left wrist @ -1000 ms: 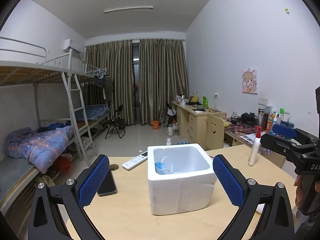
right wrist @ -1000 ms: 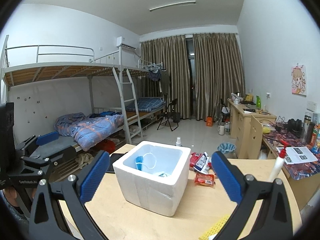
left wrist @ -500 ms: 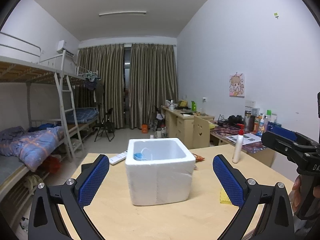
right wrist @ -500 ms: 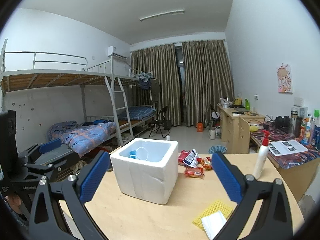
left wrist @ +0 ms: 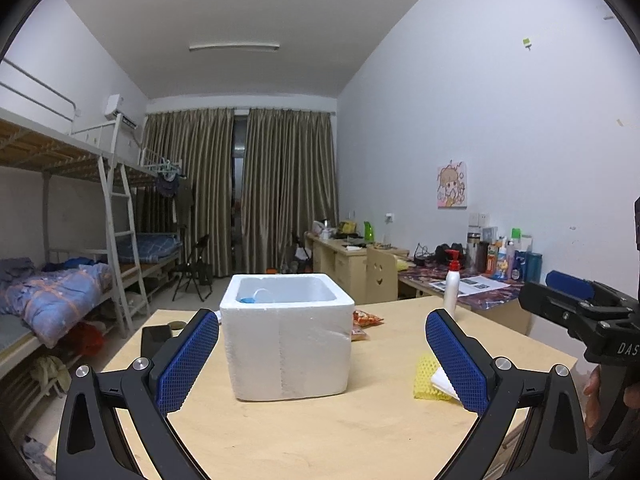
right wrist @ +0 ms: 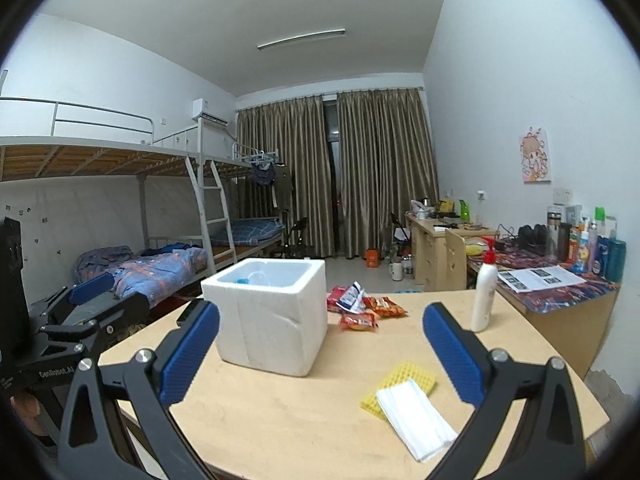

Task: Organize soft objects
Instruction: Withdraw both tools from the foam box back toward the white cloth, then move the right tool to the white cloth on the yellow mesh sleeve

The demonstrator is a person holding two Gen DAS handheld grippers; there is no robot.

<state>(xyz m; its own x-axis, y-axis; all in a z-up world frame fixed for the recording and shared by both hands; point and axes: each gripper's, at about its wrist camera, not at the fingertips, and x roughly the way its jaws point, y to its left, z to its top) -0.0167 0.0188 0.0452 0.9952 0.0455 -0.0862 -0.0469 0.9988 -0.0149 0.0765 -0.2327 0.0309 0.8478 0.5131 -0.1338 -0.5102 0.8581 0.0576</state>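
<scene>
My left claw [left wrist: 322,354]: released, jaws spread wide with nothing between the blue pads; I hold it above the near part of the table, looking at the foam box head-on.
My right claw [right wrist: 320,354]: released as well, pads far apart and bare; it hangs over the near right part of the table, above the white mask and the sponge.
Foam box [left wrist: 286,332]: white, open at the top, upright near the middle of the wooden table [left wrist: 360,432]; in the right view it sits left of centre [right wrist: 268,312].
Blue mask [left wrist: 250,299]: lying inside the foam box against its far left corner, one white ear loop curling up beside it; only a sliver shows over the rim.
White mask [right wrist: 414,418]: flat on the table near my right claw, its far end overlapping the yellow sponge.
Yellow sponge [right wrist: 408,378]: mesh-textured, flat on the table, partly under the white mask; from the left view it peeks out just left of my right-hand pad [left wrist: 424,374].
Snack packets [right wrist: 360,308]: a loose cluster of red and orange wrappers on the table just right of the foam box, behind it.
Pump bottle [right wrist: 484,294]: white with a red pump, upright near the right edge of the table, well apart from the box.
Phone [left wrist: 158,336]: dark, on the table's left side, left of the box.
</scene>
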